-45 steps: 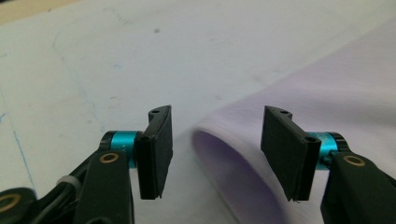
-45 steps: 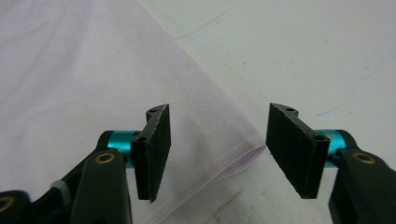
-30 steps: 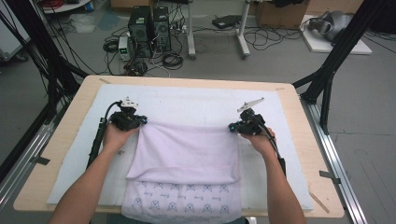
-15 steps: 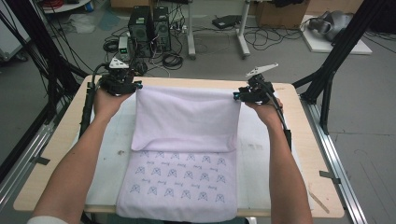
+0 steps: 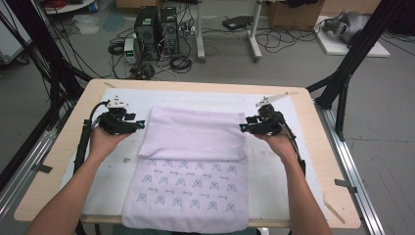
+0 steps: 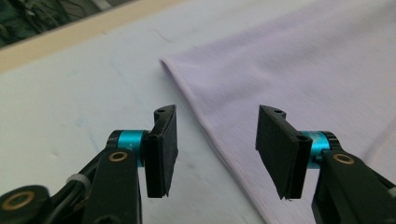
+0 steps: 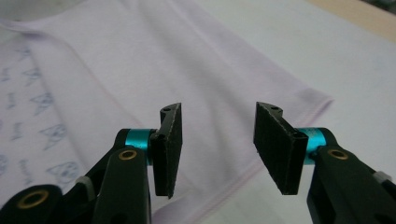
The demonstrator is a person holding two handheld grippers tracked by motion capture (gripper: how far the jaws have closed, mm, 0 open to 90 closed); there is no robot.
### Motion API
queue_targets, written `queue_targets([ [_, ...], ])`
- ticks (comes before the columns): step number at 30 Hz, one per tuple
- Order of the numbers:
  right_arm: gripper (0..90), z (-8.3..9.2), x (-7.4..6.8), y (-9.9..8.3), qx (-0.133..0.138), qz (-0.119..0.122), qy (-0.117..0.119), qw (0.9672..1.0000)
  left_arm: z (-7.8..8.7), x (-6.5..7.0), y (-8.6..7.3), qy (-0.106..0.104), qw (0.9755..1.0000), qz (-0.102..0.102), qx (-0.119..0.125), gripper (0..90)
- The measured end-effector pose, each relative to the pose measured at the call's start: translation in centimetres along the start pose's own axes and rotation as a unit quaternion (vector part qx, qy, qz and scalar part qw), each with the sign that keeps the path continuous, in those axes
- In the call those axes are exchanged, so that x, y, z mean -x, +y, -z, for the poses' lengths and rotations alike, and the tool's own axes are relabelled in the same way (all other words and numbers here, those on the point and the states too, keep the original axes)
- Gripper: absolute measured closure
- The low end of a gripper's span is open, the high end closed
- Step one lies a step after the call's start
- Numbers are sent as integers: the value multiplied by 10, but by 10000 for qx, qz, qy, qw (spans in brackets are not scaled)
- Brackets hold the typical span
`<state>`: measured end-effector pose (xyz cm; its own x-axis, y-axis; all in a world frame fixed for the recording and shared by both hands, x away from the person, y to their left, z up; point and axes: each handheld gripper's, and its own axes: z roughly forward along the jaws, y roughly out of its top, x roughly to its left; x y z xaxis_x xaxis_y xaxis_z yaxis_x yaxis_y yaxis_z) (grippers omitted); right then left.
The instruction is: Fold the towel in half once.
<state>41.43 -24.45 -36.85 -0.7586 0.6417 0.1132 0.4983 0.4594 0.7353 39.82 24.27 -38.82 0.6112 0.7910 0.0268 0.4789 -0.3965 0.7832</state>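
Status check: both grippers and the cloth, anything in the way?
Left gripper and right gripper open, jaws just opened, nothing between them. Lilac cloth released, lying folded on the table. Nothing in the way.

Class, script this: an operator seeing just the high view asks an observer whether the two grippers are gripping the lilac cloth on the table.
Observer: No. The left gripper has just been opening; its fingers stand apart above the cloth, over its side edge, with nothing pinched.
Operator: And the right gripper?
Observer: The right gripper has also just been opening and is empty, hovering over the hemmed edge near a corner.
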Motion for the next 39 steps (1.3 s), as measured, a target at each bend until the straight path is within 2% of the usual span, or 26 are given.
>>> queue_targets([
  [3,509,-4,-13,-10,-162,134,52,9998,6,12,-11,-102,9998,-147,-45,461],
  [7,500,-12,-23,-27,-260,119,158,9995,12,24,-26,-371,9991,-198,49,432],
  [8,494,-15,-25,-30,-356,100,185,9991,14,27,-29,-446,9988,-216,25,432],
  [9,489,-17,-27,-34,-427,85,196,9989,14,30,-31,-517,9983,-247,-65,426],
  [11,485,-21,-29,-40,-469,33,291,9985,14,35,-37,-702,9971,-279,-15,413],
  [14,478,-26,-32,-45,-609,39,292,9977,12,40,-42,-932,9951,-297,-141,414],
  [15,477,-28,-32,-46,-677,32,250,9974,10,41,-43,-979,9944,-335,-217,412],
  [18,478,-30,-34,-50,-745,7,230,9970,9,47,-48,-1061,9928,-501,-241,423],
  [20,484,-30,-34,-52,-760,15,200,9969,8,49,-51,-1156,9917,-494,-282,418],
  [22,502,-29,-33,-54,-697,-65,217,9973,7,50,-54,-1126,9916,-549,-310,420],
  [24,512,-29,-33,-55,-711,-50,232,9972,7,51,-55,-1197,9910,-519,-283,419],
  [25,551,-29,-34,-55,-726,-50,239,9971,7,51,-55,-1183,9910,-548,-299,425],
  [28,677,-28,-36,-54,-723,81,352,9967,7,53,-56,-1278,9892,-657,-302,618],
  [29,726,-27,-37,-54,-727,97,408,9965,7,53,-56,-1336,9876,-752,-341,688],
  [30,779,-26,-38,-54,-699,123,473,9964,7,54,-56,-1310,9875,-796,-369,788],
  [33,823,-21,-43,-53,-637,231,532,9963,10,56,-56,-1295,9878,-820,-276,844],
  [38,833,-5,-53,-50,-376,400,604,9967,29,57,-55,-1199,9893,-826,-83,855],
  [39,834,-1,-55,-50,-323,451,588,9967,33,58,-56,-1212,9890,-846,-38,855],
])
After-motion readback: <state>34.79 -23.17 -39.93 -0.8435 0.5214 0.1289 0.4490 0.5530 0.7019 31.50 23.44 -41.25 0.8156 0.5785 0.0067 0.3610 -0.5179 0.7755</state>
